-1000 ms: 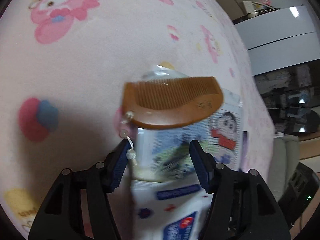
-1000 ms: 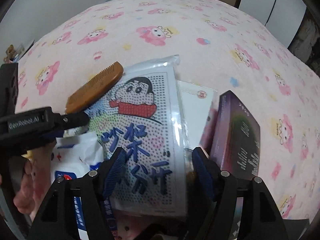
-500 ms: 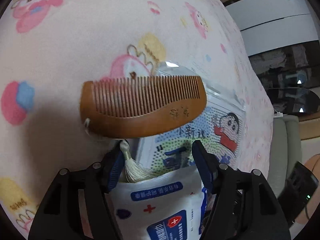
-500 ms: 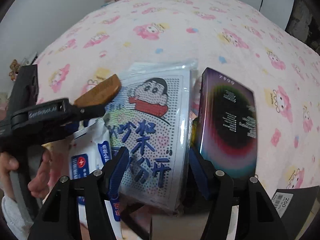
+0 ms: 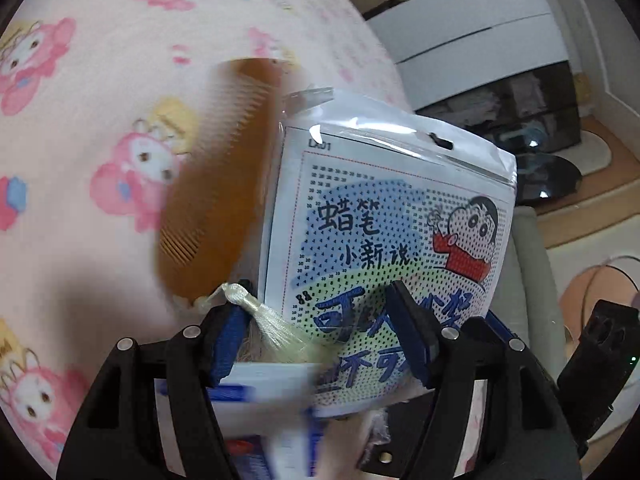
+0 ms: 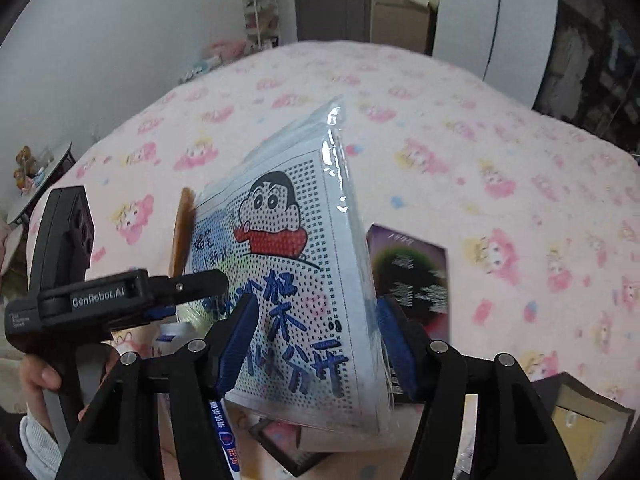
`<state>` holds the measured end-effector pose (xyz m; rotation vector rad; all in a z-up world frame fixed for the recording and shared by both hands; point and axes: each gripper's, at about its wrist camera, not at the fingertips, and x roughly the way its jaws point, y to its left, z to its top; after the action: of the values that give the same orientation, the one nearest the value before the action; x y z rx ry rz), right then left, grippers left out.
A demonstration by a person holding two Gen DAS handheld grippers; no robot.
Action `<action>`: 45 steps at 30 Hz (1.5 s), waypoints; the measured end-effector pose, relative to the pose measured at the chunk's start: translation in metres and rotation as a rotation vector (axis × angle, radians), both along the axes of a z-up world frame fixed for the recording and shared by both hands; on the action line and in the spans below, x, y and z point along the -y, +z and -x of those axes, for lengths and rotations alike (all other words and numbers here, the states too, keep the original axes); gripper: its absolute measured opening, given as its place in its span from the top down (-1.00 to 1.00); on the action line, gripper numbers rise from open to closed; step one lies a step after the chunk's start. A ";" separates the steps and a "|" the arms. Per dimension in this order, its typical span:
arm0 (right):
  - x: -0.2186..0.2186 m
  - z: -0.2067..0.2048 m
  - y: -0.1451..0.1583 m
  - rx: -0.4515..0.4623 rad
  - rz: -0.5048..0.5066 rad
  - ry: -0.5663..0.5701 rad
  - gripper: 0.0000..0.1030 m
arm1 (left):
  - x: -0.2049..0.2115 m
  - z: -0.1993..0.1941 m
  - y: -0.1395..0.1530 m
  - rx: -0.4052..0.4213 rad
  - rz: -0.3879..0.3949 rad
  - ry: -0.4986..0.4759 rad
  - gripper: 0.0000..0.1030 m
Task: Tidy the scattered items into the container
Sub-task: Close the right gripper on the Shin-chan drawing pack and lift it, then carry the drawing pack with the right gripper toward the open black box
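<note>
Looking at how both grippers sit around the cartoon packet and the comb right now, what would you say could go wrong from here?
The wooden comb is motion-blurred and leans on the cartoon packet; only its tassel lies by the left gripper, so it may slide off.

The packet stands tilted between the right gripper's spread fingers and could tip onto the purple box.

The left gripper crosses close ahead of the right one, so they might bump.
</note>
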<state>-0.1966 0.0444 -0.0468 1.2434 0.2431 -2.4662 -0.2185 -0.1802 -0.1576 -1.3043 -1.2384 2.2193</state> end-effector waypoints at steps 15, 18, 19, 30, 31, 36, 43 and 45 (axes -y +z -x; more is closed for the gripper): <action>-0.069 -0.029 -0.004 0.025 0.055 -0.185 -0.14 | -0.070 0.012 0.022 -0.196 0.034 -0.086 -0.32; -0.078 -0.033 0.002 0.036 0.110 -0.189 -0.14 | -0.068 0.004 0.026 -0.189 0.017 -0.092 -0.32; -0.079 -0.034 0.003 0.046 0.128 -0.186 -0.14 | -0.066 0.000 0.027 -0.184 0.013 -0.087 -0.32; -0.060 -0.037 -0.031 0.167 0.162 -0.126 -0.16 | -0.066 -0.034 -0.021 0.082 0.097 -0.071 -0.45; -0.059 -0.035 -0.038 0.181 0.159 -0.129 -0.16 | -0.065 -0.032 -0.025 0.104 0.095 -0.067 -0.45; -0.058 -0.033 -0.066 0.241 0.179 -0.133 -0.16 | -0.057 -0.027 -0.040 0.182 0.092 -0.032 -0.45; -0.054 -0.030 -0.080 0.253 0.165 -0.141 -0.16 | -0.061 -0.030 -0.045 0.245 0.181 0.011 -0.47; -0.051 -0.028 -0.083 0.254 0.159 -0.139 -0.19 | -0.066 -0.028 -0.045 0.244 0.207 0.002 -0.47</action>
<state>-0.1686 0.0955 -0.1301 1.5281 -0.1077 -2.3527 -0.1900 -0.1143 -0.2022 -1.6956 -1.1089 2.2937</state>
